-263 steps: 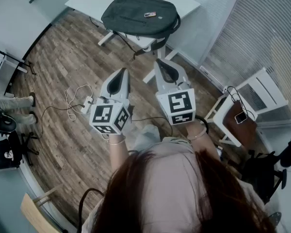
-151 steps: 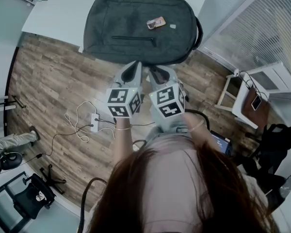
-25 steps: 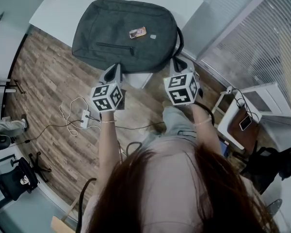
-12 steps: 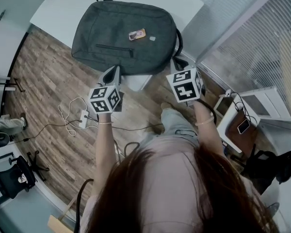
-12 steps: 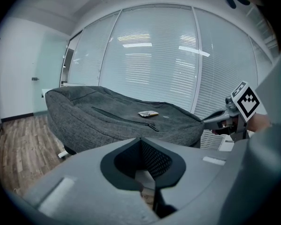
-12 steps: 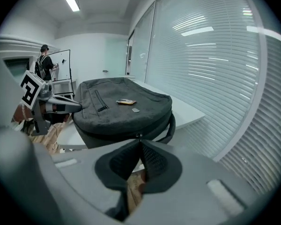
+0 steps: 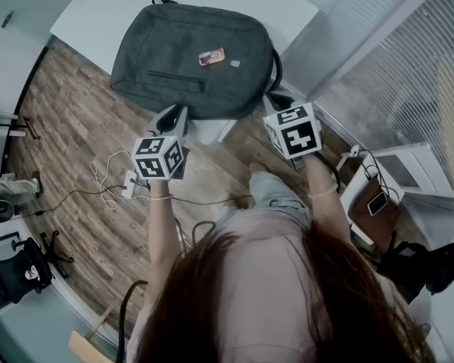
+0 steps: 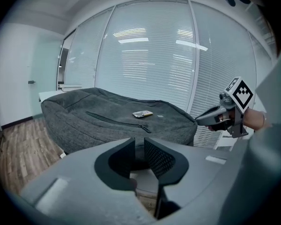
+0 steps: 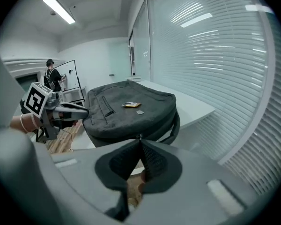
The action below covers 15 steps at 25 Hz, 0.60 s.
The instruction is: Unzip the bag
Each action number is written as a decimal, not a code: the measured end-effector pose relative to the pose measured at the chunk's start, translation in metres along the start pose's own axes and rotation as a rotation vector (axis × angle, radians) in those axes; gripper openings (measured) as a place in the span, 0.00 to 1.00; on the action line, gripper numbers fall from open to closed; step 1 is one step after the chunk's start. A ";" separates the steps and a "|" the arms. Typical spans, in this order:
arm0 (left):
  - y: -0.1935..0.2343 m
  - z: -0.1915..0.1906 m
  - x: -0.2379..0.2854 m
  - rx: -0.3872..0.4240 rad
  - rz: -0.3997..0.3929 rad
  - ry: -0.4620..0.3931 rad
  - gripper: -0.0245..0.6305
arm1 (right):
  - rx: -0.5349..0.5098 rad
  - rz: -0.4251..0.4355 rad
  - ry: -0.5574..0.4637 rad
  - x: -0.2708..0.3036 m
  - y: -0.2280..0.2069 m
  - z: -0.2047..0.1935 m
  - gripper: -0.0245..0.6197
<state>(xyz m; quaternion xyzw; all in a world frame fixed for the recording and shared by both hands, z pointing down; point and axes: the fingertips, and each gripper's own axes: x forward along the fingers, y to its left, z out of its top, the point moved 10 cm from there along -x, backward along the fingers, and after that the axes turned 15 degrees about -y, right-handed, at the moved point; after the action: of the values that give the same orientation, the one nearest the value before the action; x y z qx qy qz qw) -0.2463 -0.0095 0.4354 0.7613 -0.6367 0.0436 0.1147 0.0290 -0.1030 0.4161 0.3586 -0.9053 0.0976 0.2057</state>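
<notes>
Lying flat on the white tabletop (image 7: 291, 6), the dark grey fabric backpack (image 7: 189, 44) is carrying a small orange-and-tan tag (image 7: 211, 56) and a tiny grey label (image 7: 234, 63); the print on both is too small to read. The right gripper (image 9: 139, 142) is clenching its fingers on the small zip pull (image 9: 139, 136) at the backpack's near right corner. The left gripper (image 8: 139, 143) is opening its fingers just before the backpack's near edge, nothing between them.
</notes>
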 end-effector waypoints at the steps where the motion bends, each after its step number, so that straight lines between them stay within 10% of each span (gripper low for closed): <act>1: -0.005 0.003 0.000 0.005 -0.008 0.007 0.14 | 0.000 0.006 0.000 0.000 -0.001 0.000 0.05; 15: -0.081 0.053 0.030 0.103 -0.172 0.027 0.27 | -0.023 0.116 0.004 0.001 -0.013 0.002 0.05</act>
<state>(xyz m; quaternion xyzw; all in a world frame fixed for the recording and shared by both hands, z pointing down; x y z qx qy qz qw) -0.1655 -0.0369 0.3808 0.8173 -0.5644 0.0763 0.0873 0.0363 -0.1140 0.4151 0.3028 -0.9252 0.0998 0.2058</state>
